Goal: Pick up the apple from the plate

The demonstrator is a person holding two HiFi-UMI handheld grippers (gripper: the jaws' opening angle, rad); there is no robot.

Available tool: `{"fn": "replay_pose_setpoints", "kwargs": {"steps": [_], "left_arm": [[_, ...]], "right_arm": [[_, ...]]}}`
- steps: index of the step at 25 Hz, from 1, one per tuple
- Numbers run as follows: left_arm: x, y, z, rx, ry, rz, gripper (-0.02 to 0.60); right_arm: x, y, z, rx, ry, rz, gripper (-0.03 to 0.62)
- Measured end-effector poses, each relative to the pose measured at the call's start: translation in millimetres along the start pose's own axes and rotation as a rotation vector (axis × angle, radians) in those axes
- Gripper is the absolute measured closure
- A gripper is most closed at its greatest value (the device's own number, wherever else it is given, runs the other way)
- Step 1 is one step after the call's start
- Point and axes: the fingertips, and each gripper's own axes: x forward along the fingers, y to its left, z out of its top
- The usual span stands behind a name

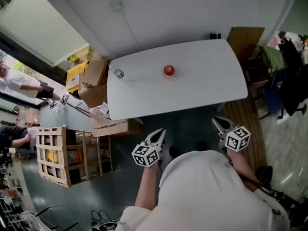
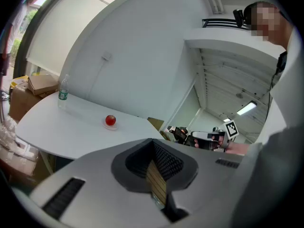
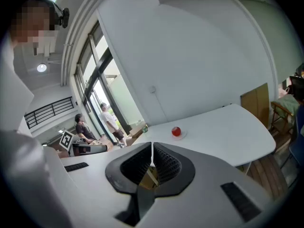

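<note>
A white table point(image 1: 192, 90) fills the middle, with a wooden crate point(image 1: 55, 155) and cardboard boxes point(image 1: 94, 81) off its left end. Both grippers hang short of the near edge. The left gripper point(image 1: 160, 132) and right gripper point(image 1: 216, 121) each have jaws pressed together with nothing between. A bottle point(image 1: 118, 73) stands near the table's left end. Mid-table, on a small plate point(image 2: 110, 127), sits the red apple point(image 1: 169, 70).

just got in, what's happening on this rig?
A person stands short of the white table with a gripper in each hand. The left gripper and right gripper are both shut and empty. The apple sits untouched on its plate mid-table; a water bottle stands near the left end.
</note>
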Motion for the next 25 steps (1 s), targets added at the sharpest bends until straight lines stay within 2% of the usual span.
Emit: {"fn": "replay_pose_setpoints", "kwargs": {"steps": [20,25], "left_arm": [[-7,22,2,-0.007,0.026,-0.041,0.580],[-12,30,0,0.004,0.040,-0.066,0.580]], "right_arm": [[14,18,-4,0.012,-0.013,-0.020,0.553],[14,29,-16,0.051,-0.013,-0.041,0.553]]}}
